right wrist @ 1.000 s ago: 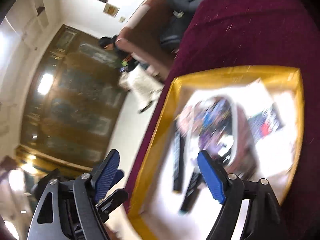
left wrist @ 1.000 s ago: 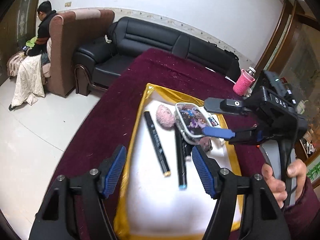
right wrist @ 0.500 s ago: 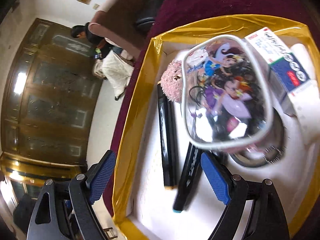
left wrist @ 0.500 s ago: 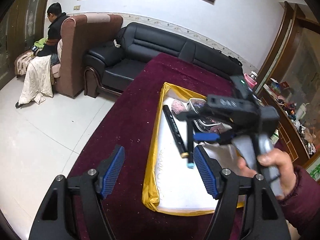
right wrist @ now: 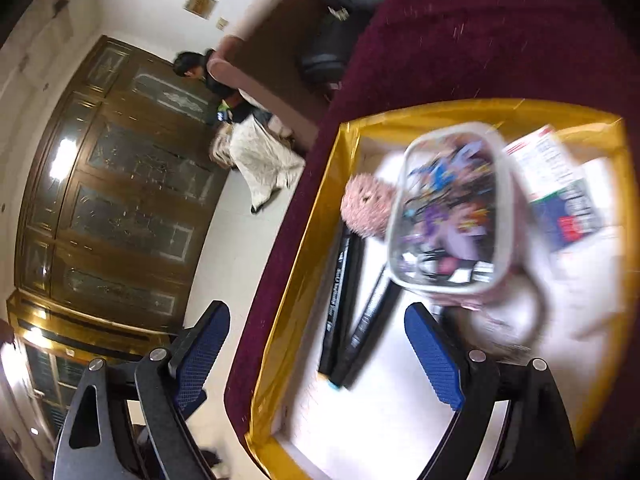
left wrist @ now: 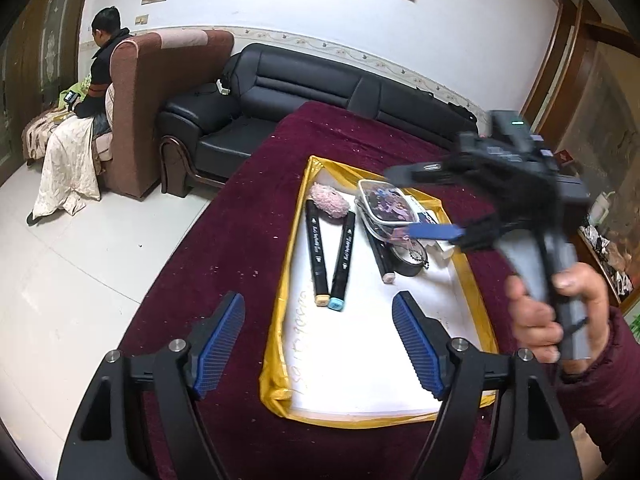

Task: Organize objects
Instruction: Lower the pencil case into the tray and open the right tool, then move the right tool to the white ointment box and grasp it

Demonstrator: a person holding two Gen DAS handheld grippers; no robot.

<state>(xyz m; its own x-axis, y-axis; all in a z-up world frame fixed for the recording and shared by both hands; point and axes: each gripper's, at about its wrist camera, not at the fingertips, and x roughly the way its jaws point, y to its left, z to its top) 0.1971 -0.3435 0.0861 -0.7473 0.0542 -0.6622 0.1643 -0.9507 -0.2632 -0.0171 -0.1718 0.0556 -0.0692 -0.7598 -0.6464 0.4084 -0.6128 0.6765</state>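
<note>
A white sheet with a gold border (left wrist: pixel 286 300) lies on the maroon table. On it lie two black markers (left wrist: pixel 330 258) in a V, a third marker (left wrist: pixel 382 258), a pink fluffy ball (left wrist: pixel 330 205), a clear cartoon pencil case (left wrist: pixel 384 208) and a roll of black tape (left wrist: pixel 412 256). My left gripper (left wrist: pixel 318 346) is open and empty above the sheet's near end. My right gripper (right wrist: pixel 318 354) is open and empty; it hovers over the case (right wrist: pixel 452 208), markers (right wrist: pixel 352 304) and ball (right wrist: pixel 366 208). It also shows in the left wrist view (left wrist: pixel 436 232).
A red, white and blue box (right wrist: pixel 560 184) lies at the sheet's far right. A black sofa (left wrist: pixel 304 96) and a brown armchair (left wrist: pixel 160 100) with a seated person (left wrist: pixel 100 72) stand beyond the table. Wooden doors (right wrist: pixel 120 200) are on the left.
My left gripper has pulled back and risen, so the whole sheet shows. My right gripper has swung right above the case. The blue-tipped marker now lies in a V with the other.
</note>
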